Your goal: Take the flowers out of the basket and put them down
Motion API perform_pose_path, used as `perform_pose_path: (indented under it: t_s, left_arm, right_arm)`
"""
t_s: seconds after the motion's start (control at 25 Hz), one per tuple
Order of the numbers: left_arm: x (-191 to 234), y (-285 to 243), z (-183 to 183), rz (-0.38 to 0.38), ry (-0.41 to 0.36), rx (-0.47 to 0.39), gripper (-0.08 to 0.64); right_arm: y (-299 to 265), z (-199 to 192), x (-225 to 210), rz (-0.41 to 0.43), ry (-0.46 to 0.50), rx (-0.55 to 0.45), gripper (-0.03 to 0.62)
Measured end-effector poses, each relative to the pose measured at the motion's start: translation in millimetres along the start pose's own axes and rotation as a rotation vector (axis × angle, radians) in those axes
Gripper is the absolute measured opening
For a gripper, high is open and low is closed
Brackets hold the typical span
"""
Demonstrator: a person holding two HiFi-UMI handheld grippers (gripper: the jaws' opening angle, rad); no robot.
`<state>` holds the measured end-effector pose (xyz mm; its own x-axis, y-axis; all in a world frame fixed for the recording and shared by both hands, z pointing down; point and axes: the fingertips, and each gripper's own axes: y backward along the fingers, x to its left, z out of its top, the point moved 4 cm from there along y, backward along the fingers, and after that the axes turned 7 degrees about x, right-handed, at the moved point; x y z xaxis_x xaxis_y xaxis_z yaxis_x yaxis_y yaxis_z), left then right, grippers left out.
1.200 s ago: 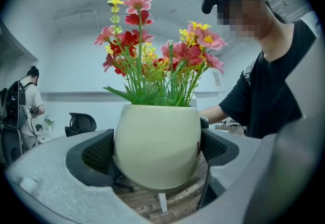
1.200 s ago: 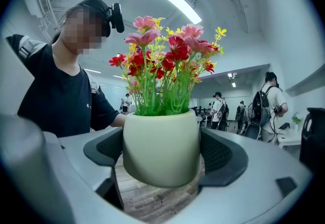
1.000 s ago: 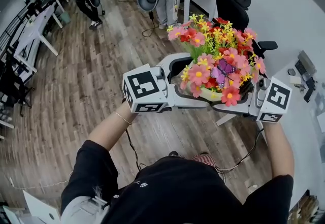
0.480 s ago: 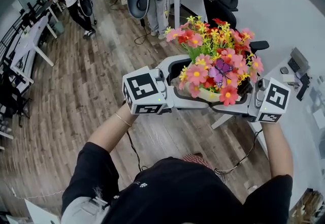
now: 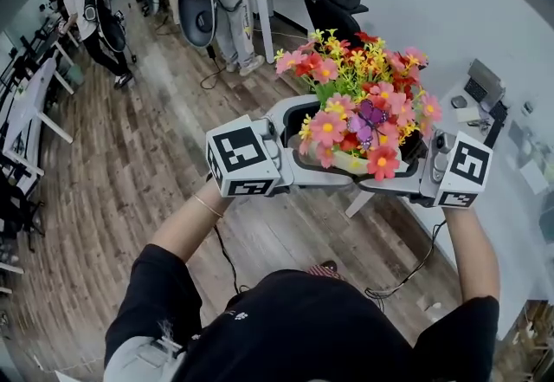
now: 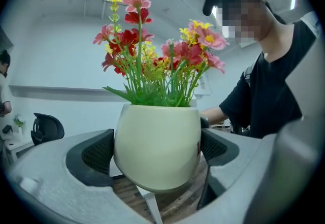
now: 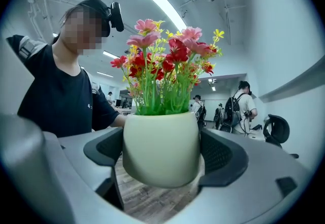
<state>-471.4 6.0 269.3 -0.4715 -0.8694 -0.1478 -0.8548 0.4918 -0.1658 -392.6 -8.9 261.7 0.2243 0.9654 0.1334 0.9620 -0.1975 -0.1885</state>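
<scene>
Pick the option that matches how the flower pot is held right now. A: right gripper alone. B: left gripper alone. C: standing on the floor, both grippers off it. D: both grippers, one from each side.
D: the left gripper and the right gripper each have both jaws pressed against the cream pot, which hangs above the wooden floor.

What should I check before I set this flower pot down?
1. Left gripper grip: both pads press the pot's sides. Ok.
2. Right gripper grip: both pads on the pot's opposite sides. Ok.
3. Pot upright: flowers stand straight in both gripper views. Ok.
4. Clear of the basket: pot held in the air, no basket around it. Ok.
5. Landing spot: pot hangs over the wooden floor, beside the white desk; the spot beneath is hidden. Cannot tell.
</scene>
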Motion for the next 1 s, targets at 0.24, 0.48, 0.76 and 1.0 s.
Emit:
perform_pose_path:
  t_s: [0.24, 0.48, 0.76, 1.0]
  left_arm:
    - [13, -49, 13, -0.045, -0.009, 0.016, 0.52]
    - [23, -77, 20, -0.08, -0.023, 0.027, 0.52]
    - [32, -102, 20, -0.121, -0.032, 0.03, 0.52]
    - [43, -130, 26, -0.154, -0.03, 0.029, 0.521]
  right_arm:
    - [45, -6, -22, -0.042, -0.011, -0.017, 0.46]
    - [69, -11, -37, -0.077, -0.015, -0.023, 0.46]
    - [89, -19, -49, -0.118, -0.023, -0.028, 0.46]
    - [113, -24, -64, -0.148, -0.046, -0.029, 0.46]
